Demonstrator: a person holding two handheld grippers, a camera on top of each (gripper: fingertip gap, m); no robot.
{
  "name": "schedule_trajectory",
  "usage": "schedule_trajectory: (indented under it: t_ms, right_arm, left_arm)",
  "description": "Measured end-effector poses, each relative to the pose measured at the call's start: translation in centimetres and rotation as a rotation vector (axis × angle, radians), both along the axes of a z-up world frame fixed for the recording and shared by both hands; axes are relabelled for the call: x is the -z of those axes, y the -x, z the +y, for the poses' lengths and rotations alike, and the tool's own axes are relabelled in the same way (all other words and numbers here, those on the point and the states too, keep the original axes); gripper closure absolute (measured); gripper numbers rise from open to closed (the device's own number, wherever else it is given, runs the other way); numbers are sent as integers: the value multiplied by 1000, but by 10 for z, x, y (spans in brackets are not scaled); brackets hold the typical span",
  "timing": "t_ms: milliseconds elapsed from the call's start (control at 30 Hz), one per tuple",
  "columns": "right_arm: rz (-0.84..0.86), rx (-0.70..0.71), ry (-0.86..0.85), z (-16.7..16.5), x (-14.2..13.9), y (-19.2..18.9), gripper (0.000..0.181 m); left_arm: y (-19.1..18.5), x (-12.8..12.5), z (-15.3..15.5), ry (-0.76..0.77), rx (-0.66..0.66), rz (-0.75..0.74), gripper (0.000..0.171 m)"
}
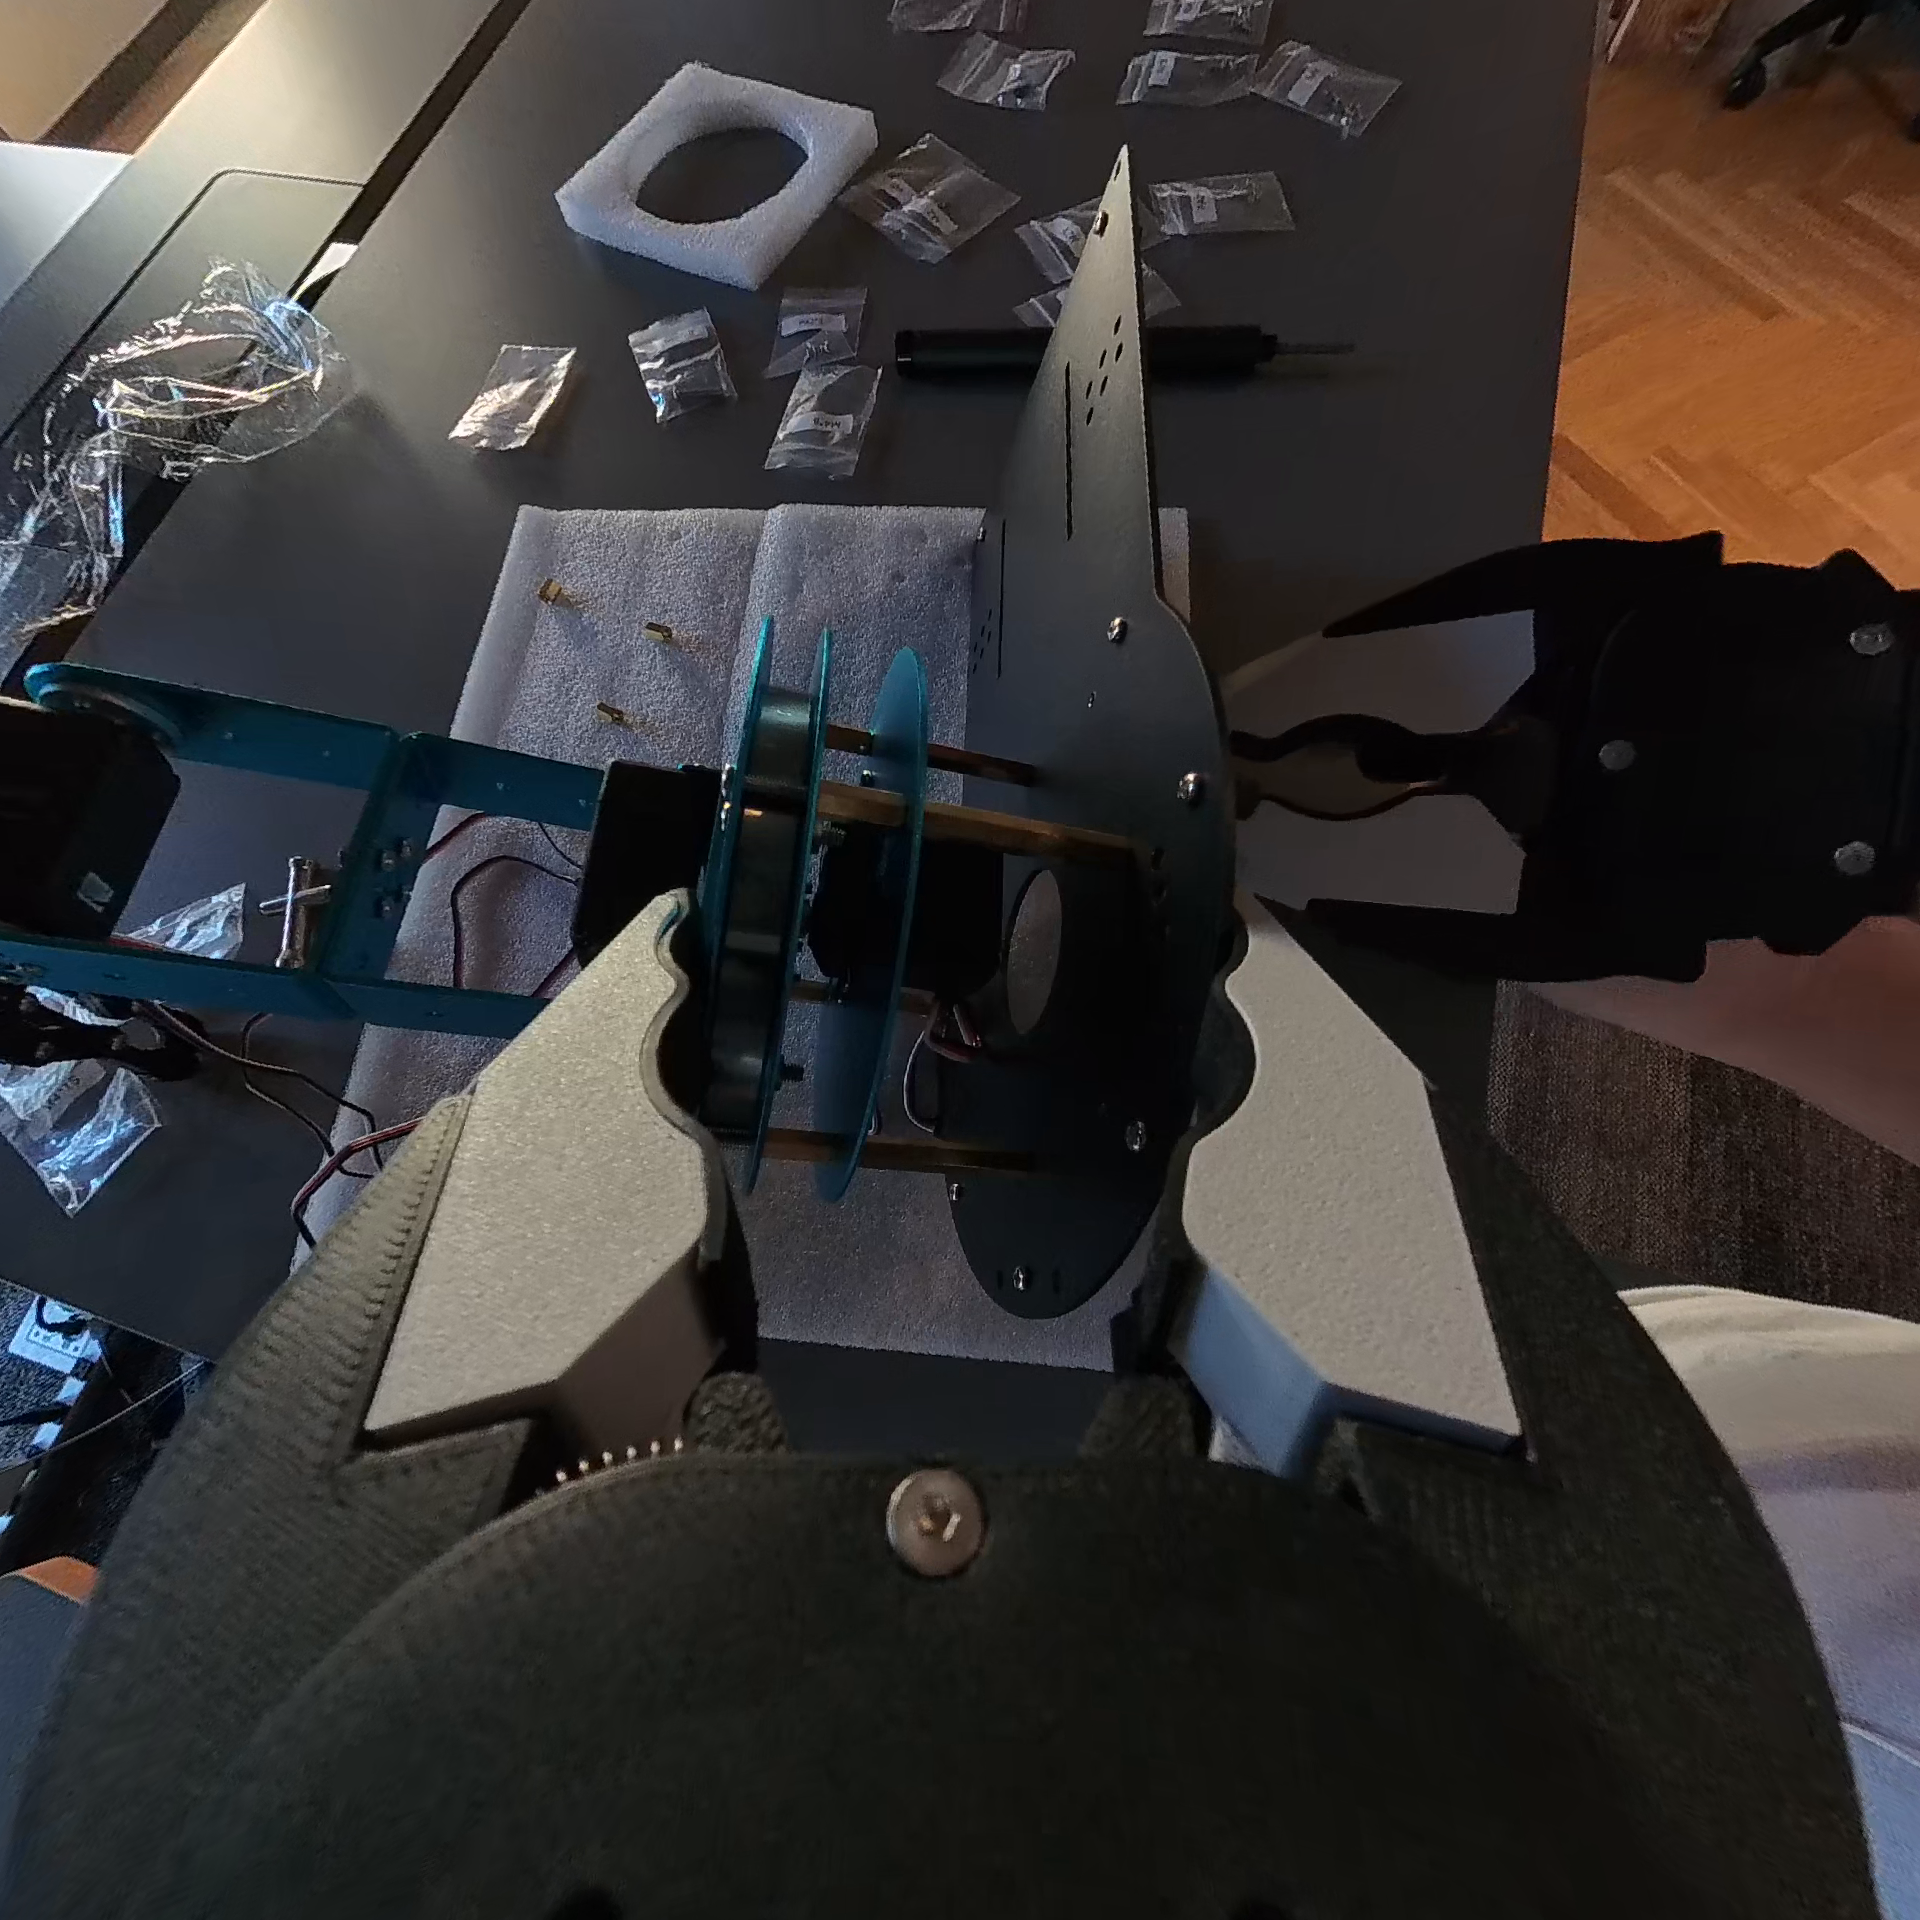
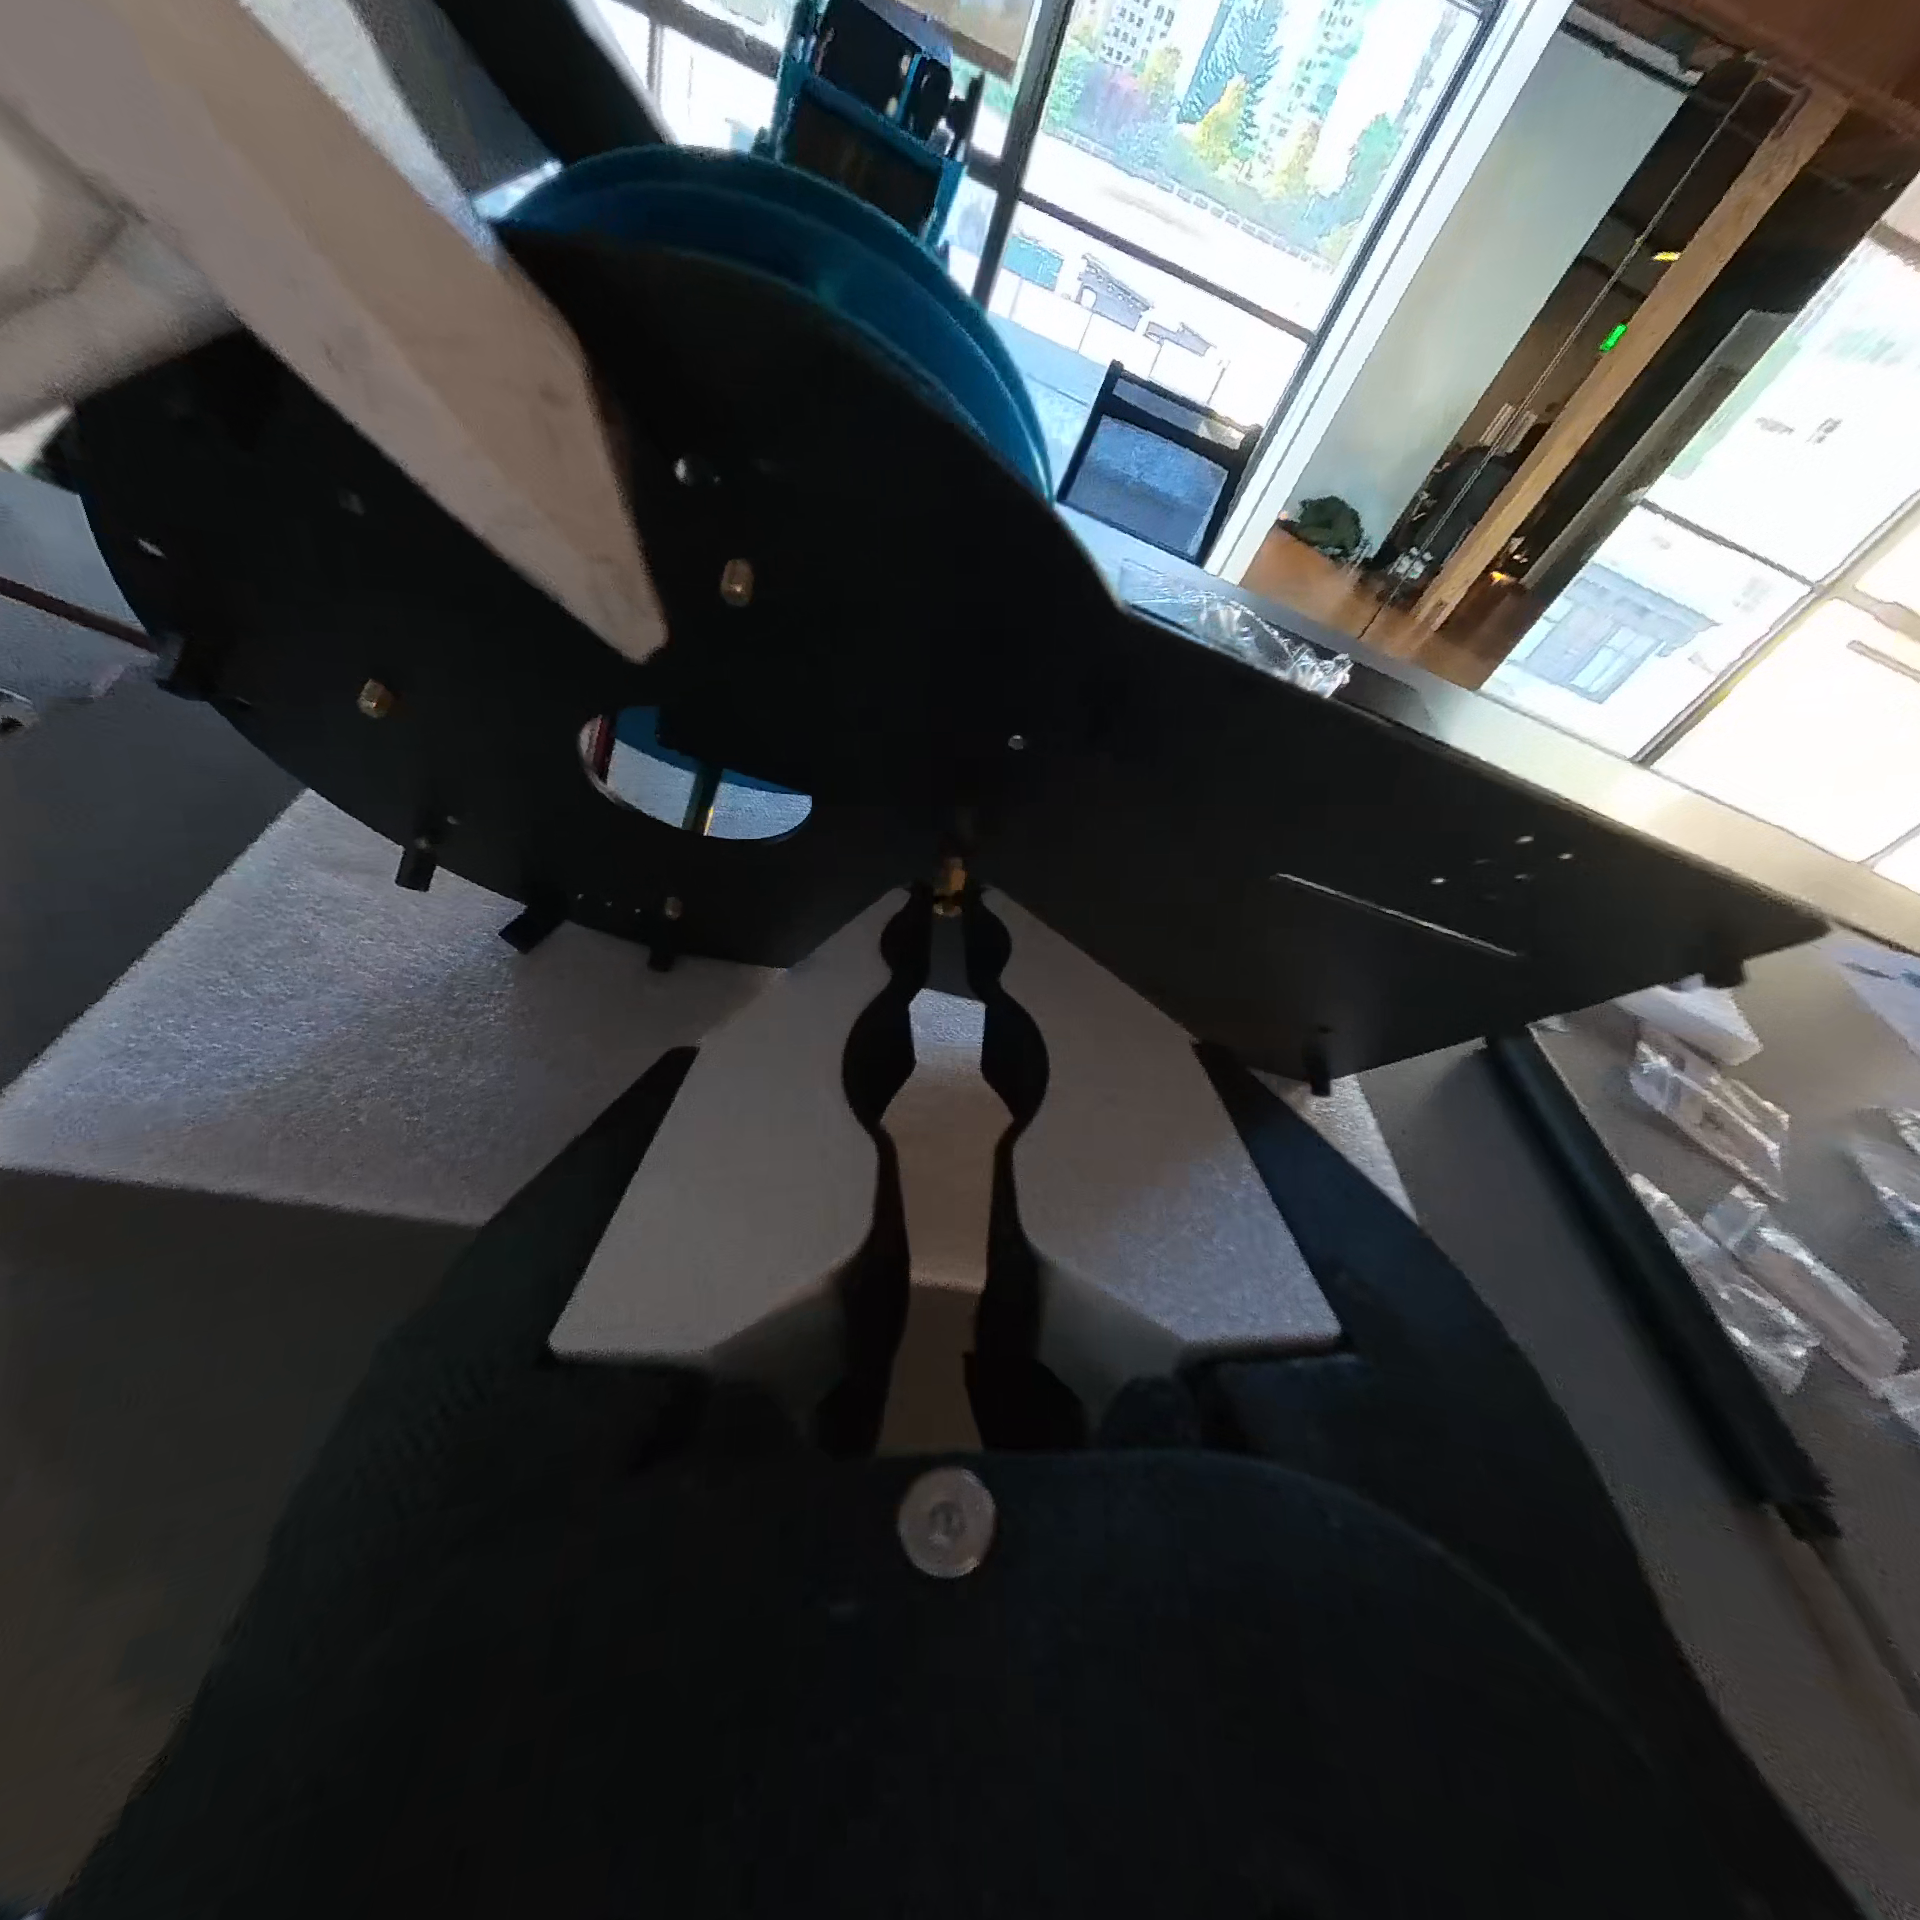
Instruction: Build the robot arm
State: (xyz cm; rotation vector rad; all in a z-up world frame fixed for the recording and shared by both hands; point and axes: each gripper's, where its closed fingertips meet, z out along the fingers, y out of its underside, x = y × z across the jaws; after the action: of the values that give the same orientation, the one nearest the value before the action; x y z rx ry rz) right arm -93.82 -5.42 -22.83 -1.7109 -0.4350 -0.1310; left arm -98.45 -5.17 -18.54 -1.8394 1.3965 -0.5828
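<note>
Gripping wide, the left gripper (image 1: 956, 956) clamped the blue discs (image 1: 769, 894) and black plate (image 1: 1101, 831) of a stiff, heavy-looking metal robot base resting on white foam (image 1: 644, 582). Beside it, the right gripper (image 2: 948, 904) pinched a tiny, slippery-looking brass post (image 2: 948, 883) against the plate's underside. Little bags (image 1: 800, 405) crowded the tabletop (image 1: 416, 499) beyond, leaving little open room.

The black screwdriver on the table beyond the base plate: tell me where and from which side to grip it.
Grip the black screwdriver on its thick cylindrical handle, not the thin bit at its right end. It lies flat, crosswise on the dark table, so come from above with fingers across the handle. Its middle is hidden behind the black base plate, so the exposed left end is likely easiest.
</note>
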Motion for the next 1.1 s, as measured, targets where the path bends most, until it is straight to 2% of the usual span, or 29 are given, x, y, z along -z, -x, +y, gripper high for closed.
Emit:
schedule_trajectory:
  t_ms: [333, 633, 900, 1100]
  right_arm:
    - [302, -88, 86, 1, 1, -1, 177]
    - [407, -105, 117, 2, 1, -1, 178]
    - [707, -185, 199, 2, 2, -1, 177]
    - [775, -194, 171, 1, -4, -6, 170]
  left_arm:
    - [0, 0, 0, 0, -1, 1, 77]
    - [0, 0, 0, 0, -2, 2, 77]
    - [0, 1, 0, 0, -2, 5, 77]
    - [0, 1, 0, 1, -2, 6, 77]
